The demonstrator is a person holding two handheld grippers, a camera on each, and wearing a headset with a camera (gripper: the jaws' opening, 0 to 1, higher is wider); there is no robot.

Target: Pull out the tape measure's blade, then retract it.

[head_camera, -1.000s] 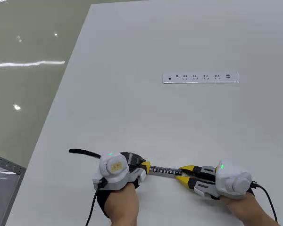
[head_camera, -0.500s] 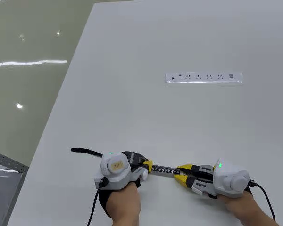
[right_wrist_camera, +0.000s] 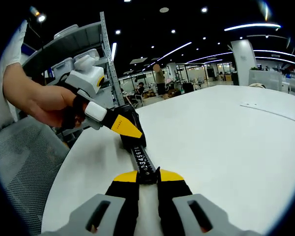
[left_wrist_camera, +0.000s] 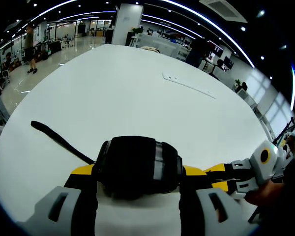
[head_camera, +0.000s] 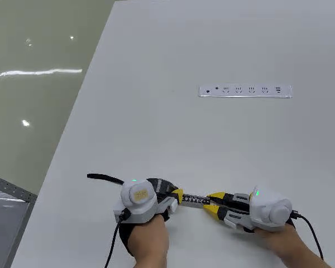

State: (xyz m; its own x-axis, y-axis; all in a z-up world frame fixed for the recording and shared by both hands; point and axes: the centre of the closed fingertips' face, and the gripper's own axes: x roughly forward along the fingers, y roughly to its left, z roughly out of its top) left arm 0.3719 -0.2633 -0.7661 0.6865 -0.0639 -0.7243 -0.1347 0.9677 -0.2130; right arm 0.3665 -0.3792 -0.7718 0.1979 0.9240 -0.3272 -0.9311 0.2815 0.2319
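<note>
A black tape measure case (left_wrist_camera: 137, 164) sits clamped between the yellow-tipped jaws of my left gripper (head_camera: 168, 198) near the table's front edge; its black wrist strap (head_camera: 104, 178) trails left on the white table (head_camera: 173, 128). A short length of black blade (head_camera: 194, 199) with white numerals runs from the case to my right gripper (head_camera: 213, 203), which is shut on the blade's end. In the right gripper view the blade (right_wrist_camera: 142, 162) leads from between the jaws to the case (right_wrist_camera: 130, 125), held by the left gripper (right_wrist_camera: 113, 123).
A white power strip (head_camera: 245, 91) lies flat on the table at the far right, well beyond the grippers. The table's left edge (head_camera: 72, 123) drops to a glossy floor. Shelving and distant people stand in the background.
The right gripper has come slightly closer to the left one, so the exposed blade is a bit shorter. The camera has drifted a little.
</note>
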